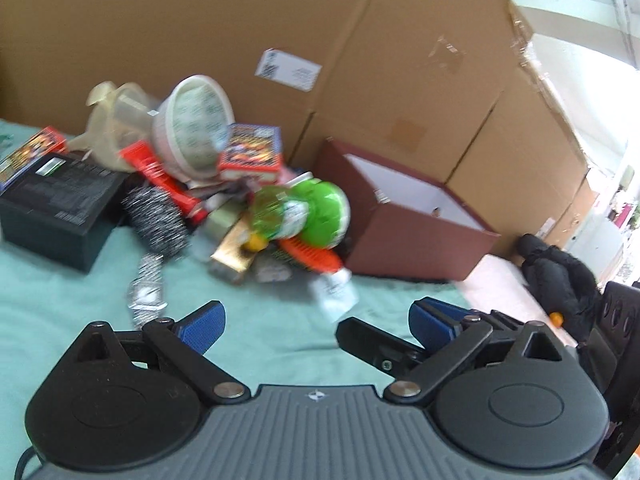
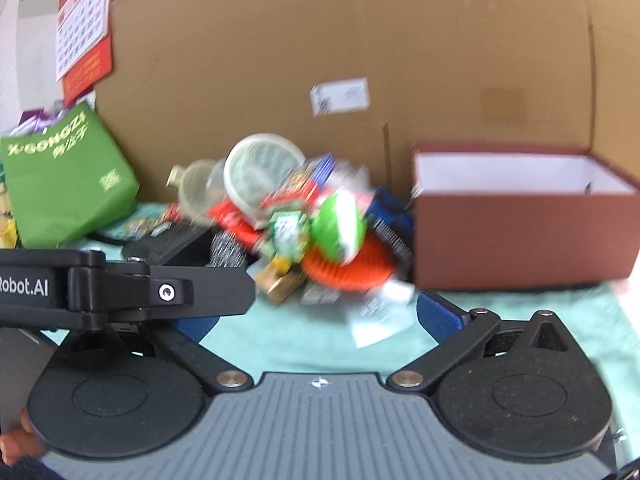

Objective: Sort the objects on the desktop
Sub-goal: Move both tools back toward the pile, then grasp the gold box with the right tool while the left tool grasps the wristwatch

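Note:
A pile of mixed objects lies on a teal cloth: a green and white ball [image 1: 326, 214] [image 2: 338, 226], an orange brush [image 1: 310, 258] [image 2: 348, 274], a white round tub [image 1: 192, 126] [image 2: 260, 170], a steel scourer [image 1: 154, 216], a black box [image 1: 60, 204] and a gold box [image 1: 234, 254]. An open maroon box [image 1: 412, 220] [image 2: 520, 236] stands right of the pile. My left gripper [image 1: 316, 326] is open and empty, short of the pile. My right gripper [image 2: 320, 320] is open and empty; the left gripper's body [image 2: 128, 292] crosses its left finger.
A large cardboard wall [image 1: 240, 40] stands behind everything. A green bag [image 2: 68, 184] leans at the far left. A white paper slip [image 1: 334, 290] lies on the cloth [image 1: 60, 320] before the pile. A black jacket [image 1: 560, 276] lies beyond the cloth's right edge.

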Demonstrator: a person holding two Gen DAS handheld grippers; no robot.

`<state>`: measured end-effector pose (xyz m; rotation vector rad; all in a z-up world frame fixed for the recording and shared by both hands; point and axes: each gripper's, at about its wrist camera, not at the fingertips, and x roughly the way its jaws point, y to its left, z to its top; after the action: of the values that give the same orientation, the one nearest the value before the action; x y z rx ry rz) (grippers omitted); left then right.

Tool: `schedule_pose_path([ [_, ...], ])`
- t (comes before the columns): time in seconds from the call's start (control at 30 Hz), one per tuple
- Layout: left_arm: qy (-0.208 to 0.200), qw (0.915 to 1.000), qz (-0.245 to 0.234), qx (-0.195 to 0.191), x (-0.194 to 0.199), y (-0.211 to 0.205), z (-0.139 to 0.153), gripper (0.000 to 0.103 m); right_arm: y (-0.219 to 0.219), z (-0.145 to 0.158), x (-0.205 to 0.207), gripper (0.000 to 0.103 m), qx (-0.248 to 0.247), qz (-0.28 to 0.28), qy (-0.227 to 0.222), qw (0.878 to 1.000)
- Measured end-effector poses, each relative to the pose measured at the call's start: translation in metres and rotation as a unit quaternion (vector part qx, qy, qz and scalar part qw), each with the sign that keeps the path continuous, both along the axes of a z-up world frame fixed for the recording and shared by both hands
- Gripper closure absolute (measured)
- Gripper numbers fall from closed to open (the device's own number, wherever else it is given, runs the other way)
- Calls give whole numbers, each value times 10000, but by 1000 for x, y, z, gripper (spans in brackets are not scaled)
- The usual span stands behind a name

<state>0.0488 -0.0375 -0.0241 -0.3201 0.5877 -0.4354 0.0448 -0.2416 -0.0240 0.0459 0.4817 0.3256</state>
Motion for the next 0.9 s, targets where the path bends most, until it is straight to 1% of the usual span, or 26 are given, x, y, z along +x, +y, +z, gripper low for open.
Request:
schedule_pose_path([
  [0.1, 167, 9993, 283, 182, 9, 19, -12, 2, 15, -17, 5, 2, -159, 78, 156, 9997],
  [0.27, 363, 9959, 747, 372, 36, 46, -24, 5, 32, -33, 23, 2, -271, 238, 370, 9987],
  [0.3, 399, 9952, 798, 401, 41, 50, -26, 8, 37, -35, 28, 3, -308, 252, 401, 9984],
  [0.33, 454, 9947, 811, 438, 46, 52, -28, 11, 41, -37, 32, 8, -348, 263, 414, 9982],
  [0.37, 519, 9943, 802, 481, 51, 54, -30, 17, 46, -39, 36, 12, -391, 273, 416, 9980],
  [0.4, 574, 9940, 767, 520, 55, 55, -33, 23, 50, -41, 41, 19, -437, 282, 443, 9977],
  [0.43, 634, 9938, 725, 559, 59, 55, -36, 26, 54, -44, 46, 20, -474, 281, 484, 9973],
  [0.5, 503, 9936, 724, 709, 62, 53, -36, 33, 61, -48, 55, 21, -470, 255, 529, 9972],
  [0.53, 503, 9933, 716, 749, 65, 53, -36, 34, 63, -49, 59, 23, -442, 241, 528, 9973],
  [0.57, 472, 9935, 707, 756, 67, 52, -36, 37, 66, -51, 63, 24, -412, 225, 516, 9976],
  [0.6, 471, 9933, 736, 757, 70, 53, -37, 44, 69, -52, 67, 28, -396, 184, 524, 9977],
  [0.63, 481, 9928, 759, 787, 73, 53, -37, 47, 72, -53, 72, 31, -386, 135, 569, 9975],
  [0.73, 443, 9919, 809, 869, 78, 55, -37, 58, 79, -55, 82, 37, -417, 16, 663, 9969],
  [0.8, 413, 9917, 815, 908, 80, 60, -38, 72, 84, -56, 85, 38, -524, -52, 657, 9965],
  [0.83, 440, 9917, 823, 887, 81, 63, -38, 76, 86, -56, 86, 39, -584, -79, 653, 9961],
  [0.9, 491, 9924, 797, 800, 81, 69, -38, 76, 90, -56, 89, 40, -625, -114, 636, 9960],
])
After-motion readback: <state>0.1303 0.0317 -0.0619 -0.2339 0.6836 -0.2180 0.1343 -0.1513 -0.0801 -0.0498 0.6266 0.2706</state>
